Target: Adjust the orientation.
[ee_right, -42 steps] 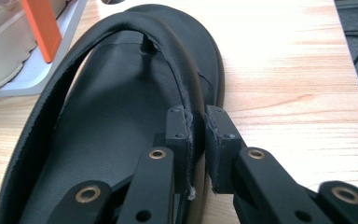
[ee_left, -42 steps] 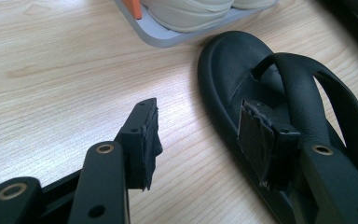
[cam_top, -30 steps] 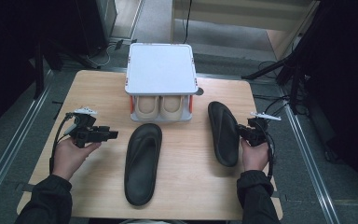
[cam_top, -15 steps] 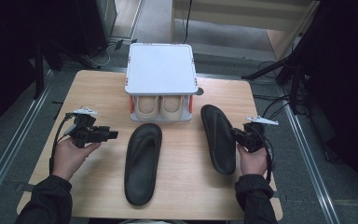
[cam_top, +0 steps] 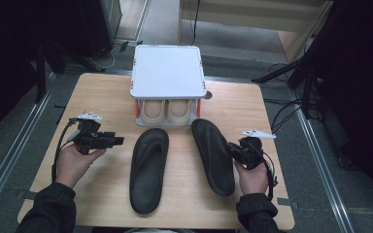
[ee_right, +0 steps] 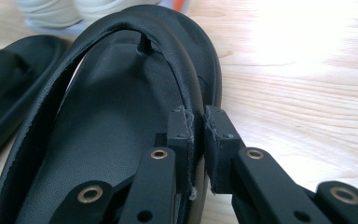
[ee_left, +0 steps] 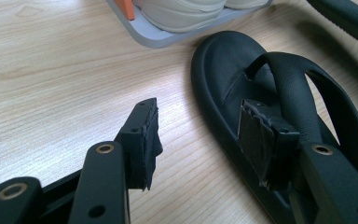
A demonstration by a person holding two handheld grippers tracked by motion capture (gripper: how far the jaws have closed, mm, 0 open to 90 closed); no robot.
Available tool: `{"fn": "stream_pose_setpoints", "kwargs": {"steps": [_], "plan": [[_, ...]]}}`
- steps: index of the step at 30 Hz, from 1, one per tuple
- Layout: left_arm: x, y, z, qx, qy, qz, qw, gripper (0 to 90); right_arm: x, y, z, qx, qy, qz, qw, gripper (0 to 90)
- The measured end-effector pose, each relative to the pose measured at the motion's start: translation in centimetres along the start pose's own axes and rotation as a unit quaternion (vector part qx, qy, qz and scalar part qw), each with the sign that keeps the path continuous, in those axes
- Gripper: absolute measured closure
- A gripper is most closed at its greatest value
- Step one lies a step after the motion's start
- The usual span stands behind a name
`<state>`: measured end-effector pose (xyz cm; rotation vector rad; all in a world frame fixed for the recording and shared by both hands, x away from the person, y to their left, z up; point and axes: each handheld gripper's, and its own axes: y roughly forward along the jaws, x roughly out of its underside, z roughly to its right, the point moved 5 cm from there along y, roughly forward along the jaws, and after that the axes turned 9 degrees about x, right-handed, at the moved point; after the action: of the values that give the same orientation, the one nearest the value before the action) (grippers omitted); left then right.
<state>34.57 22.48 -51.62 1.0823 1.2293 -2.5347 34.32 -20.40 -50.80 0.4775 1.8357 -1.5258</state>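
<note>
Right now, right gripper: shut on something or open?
Shut: the right gripper pinches the strap of the right sandal, pads pressed on both sides.

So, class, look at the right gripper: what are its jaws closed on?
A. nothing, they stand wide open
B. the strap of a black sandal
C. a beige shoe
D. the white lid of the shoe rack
B: in the right gripper view, the right gripper has its two pads pressed on either side of the strap of the black sandal, far from the beige shoes.
</note>
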Motion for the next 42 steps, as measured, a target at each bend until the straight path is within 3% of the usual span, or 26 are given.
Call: {"fn": "stream_pose_setpoints", "kwargs": {"steps": [12, 25, 29, 34, 39, 42], "plan": [[0.0, 0.1, 0.3, 0.002, 0.006, -0.002, 1.0, 48.6, 1.1, 1.0, -3.8, -0.018, -0.035, -0.01, 0.9992, 82.5], [0.0, 0.2, 0.3, 0.003, 0.008, -0.004, 1.0, 48.6, 1.7, 2.0, -5.7, -0.032, -0.057, -0.023, 0.9976, 80.5], [0.1, 0.3, 0.4, 0.004, 0.008, -0.004, 0.9999, 48.5, 1.8, 2.1, -6.0, -0.036, -0.066, -0.024, 0.9969, 76.1], [0.1, 0.2, 0.3, 0.005, 0.008, -0.004, 0.9999, 49.1, 1.6, 1.4, -6.0, -0.062, -0.05, -0.005, 0.9968, 73.4], [0.1, 0.3, 0.5, 0.01, 0.008, -0.009, 0.9999, 55.8, 1.0, 0.2, -5.3, -0.081, -0.045, 0.014, 0.9956, 90.0], [0.3, 0.5, 0.8, 0.02, 0.01, -0.022, 0.9995, 63.6, 1.1, 0.6, -4.6, -0.081, -0.045, 0.004, 0.9957, 90.0]]}}
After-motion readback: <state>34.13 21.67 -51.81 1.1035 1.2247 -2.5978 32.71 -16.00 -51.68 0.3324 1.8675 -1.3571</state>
